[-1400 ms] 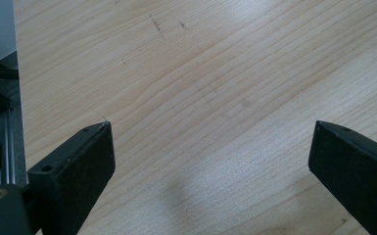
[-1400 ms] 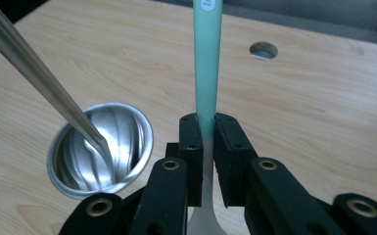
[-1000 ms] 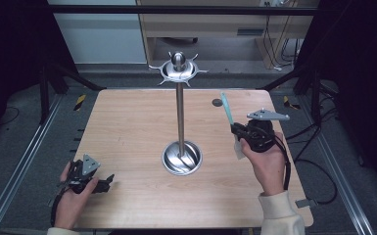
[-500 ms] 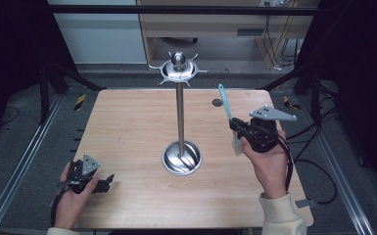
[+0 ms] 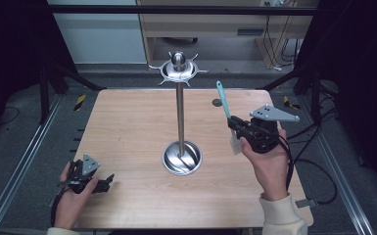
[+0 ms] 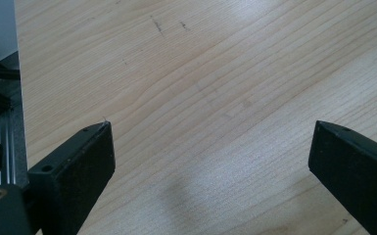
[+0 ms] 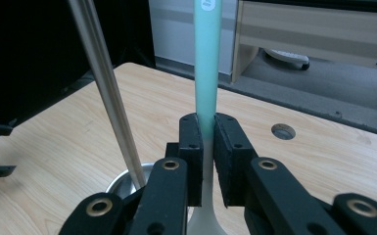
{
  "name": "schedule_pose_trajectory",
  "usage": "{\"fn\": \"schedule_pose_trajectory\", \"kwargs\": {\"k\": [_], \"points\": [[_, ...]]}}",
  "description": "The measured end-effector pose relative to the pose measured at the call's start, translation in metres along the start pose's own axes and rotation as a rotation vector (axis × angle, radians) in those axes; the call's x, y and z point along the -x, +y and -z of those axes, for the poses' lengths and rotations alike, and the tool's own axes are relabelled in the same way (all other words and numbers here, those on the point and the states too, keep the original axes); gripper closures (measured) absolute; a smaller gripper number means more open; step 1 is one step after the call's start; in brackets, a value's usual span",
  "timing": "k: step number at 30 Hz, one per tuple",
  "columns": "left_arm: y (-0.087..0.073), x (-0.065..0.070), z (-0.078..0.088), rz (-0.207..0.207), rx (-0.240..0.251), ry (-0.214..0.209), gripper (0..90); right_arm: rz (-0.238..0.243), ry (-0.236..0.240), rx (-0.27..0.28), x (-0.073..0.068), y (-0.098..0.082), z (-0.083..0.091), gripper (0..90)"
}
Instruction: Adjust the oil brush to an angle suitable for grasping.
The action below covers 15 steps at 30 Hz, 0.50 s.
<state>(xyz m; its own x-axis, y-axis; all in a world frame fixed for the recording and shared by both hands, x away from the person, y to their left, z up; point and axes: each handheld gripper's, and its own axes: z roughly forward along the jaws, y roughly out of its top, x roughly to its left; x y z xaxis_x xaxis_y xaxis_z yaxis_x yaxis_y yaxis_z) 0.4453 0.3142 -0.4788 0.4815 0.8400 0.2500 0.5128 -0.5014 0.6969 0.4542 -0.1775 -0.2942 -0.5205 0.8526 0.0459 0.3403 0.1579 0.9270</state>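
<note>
The utensil [image 7: 207, 73] is a slim piece with a teal handle fading to a paler, whitish lower part that widens below the jaws; what sort of head it carries cannot be made out. It is held clear of the table [image 5: 127, 127], right of centre, handle end tilted up and slightly toward the stand [image 5: 180, 117], with what looks like a hanging hole near its tip. The right gripper [image 7: 206, 147] pinches it low on the shaft, both jaws pressed flat against the handle, which rises straight between them. The likely step is hanging the utensil on the hooked crown [image 5: 178, 71] atop the stand's steel pole. To do that well, the grip should stay firm while the handle end is raised to crown height, the hole lined up with one hook, and release withheld until the hook bears the weight; the pole should not be knocked, as the round base [image 5: 181, 157] is small. The left gripper [image 6: 210, 161] lies low at the table's near left corner, jaws spread wide over bare wood, holding nothing, well apart from the stand.
</note>
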Motion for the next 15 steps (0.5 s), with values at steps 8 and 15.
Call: {"fn": "schedule_pose_trajectory", "kwargs": {"k": [8, 15], "points": [[0.0, 0.0, 0.0, 0.001, 0.001, 0.001, 3.0, 0.022, 0.011, 0.029, -0.007, 0.005, 0.005, 82.5], [0.0, 0.0, 0.0, -0.001, 0.002, 0.002, 3.0, 0.032, 0.016, 0.045, -0.011, 0.008, 0.009, 82.5]]}}
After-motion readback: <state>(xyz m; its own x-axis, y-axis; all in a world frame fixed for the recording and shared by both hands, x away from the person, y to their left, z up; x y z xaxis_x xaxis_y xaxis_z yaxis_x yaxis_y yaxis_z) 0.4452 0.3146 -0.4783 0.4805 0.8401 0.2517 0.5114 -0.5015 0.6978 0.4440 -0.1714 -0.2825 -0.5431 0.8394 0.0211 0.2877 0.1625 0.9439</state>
